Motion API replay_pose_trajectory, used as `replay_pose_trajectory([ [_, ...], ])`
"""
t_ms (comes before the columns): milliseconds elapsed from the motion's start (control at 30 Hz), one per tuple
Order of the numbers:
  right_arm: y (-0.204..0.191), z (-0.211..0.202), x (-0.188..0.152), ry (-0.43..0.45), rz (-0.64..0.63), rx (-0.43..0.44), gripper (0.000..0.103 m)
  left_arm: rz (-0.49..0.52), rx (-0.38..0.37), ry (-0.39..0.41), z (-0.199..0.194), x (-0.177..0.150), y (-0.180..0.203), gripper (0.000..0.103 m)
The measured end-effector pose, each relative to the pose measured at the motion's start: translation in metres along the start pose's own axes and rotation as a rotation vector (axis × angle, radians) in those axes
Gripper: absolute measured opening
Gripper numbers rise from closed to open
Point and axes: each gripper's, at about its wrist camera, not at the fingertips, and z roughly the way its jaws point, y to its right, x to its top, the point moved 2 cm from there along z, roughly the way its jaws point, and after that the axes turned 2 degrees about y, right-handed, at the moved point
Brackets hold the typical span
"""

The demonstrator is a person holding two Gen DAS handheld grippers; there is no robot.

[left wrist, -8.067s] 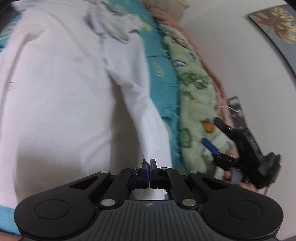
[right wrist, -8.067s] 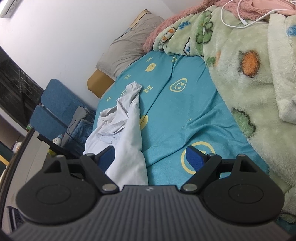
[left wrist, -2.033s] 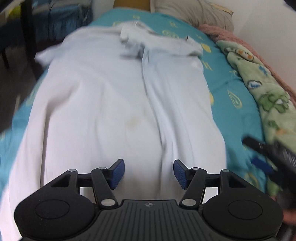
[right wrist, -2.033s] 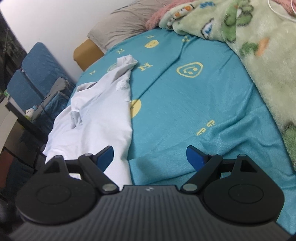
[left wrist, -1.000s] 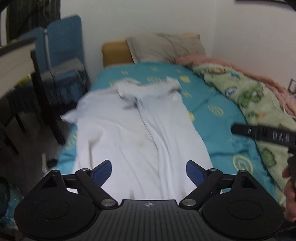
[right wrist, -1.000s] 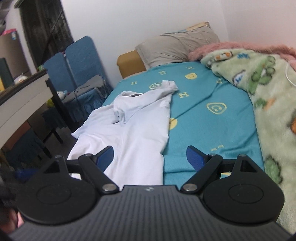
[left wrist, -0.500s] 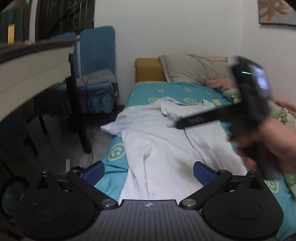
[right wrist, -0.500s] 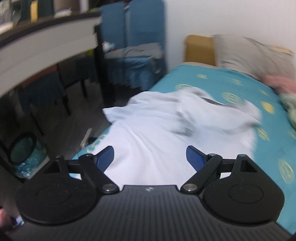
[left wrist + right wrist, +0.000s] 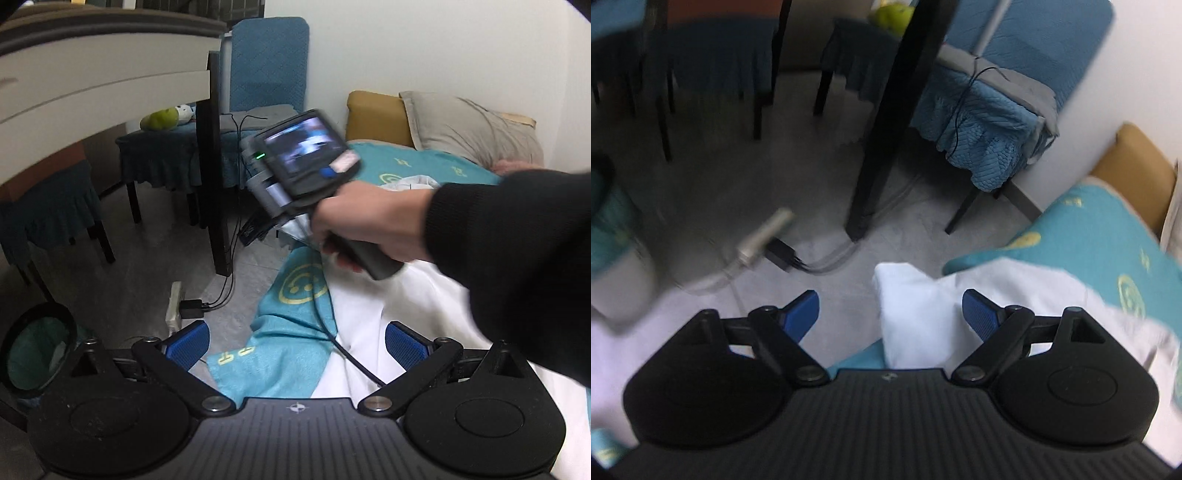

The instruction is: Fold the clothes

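From my L claw point(image 9: 295, 345) cam, the white shirt point(image 9: 413, 317) lies spread on the bed point(image 9: 295, 284), long axis running from the near foot end up twd the pillow point(image 9: 469, 129); most of its far end is hidden behind the person's right hand point(image 9: 365, 225) and black sleeve point(image 9: 517, 254), so I can't tell which way the collar faces. L claw is wide, nothing betw its blue pads; the shirt's near hem sits just ahead of and under the R pad point(image 9: 404, 349), while the L pad point(image 9: 186, 343) hangs over teal sheet edge and floor point(image 9: 147, 273). A black cable point(image 9: 332, 332) runs across sheet and shirt. On the R claw point(image 9: 890, 314) cam, a sleeve point(image 9: 916, 317) of the shirt hangs off the bed's side edge, pointing out twd the floor, and it lies betw the pads, nearer the R one, pads not pressing it. R claw jaws have just been closing a bit but stand wide. Only the L view shows the hand gripping the R claw's handle, with its lit screen, plus pillow and headboard. Only the R view shows the sleeve tip. Both show the black bench leg point(image 9: 886, 122), the power strip point(image 9: 764, 240) by it and the blue chair point(image 9: 990, 110). R view is motion-blurred.
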Motion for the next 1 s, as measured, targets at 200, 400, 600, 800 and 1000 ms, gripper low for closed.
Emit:
replay_pose_trajectory([
  [200,0.001,0.016,-0.004,-0.049,-0.039,-0.122,0.034,-0.038,-0.013,-0.013,0.005,-0.003,0.006,0.101],
  [400,0.031,-0.027,-0.003,0.058,0.069,-0.196,0.009,-0.174,0.018,0.057,-0.003,-0.004,-0.012,0.100],
  [600,0.100,-0.115,-0.029,0.207,0.299,-0.385,0.008,-0.250,0.058,0.138,-0.017,0.000,-0.018,0.099],
  [800,0.181,-0.168,-0.130,0.163,0.657,-0.539,0.008,-0.122,0.039,0.153,-0.022,-0.001,0.005,0.099],
  [1000,0.214,-0.202,-0.239,0.096,0.841,-0.503,0.020,-0.027,0.013,0.133,-0.017,-0.004,0.029,0.099],
])
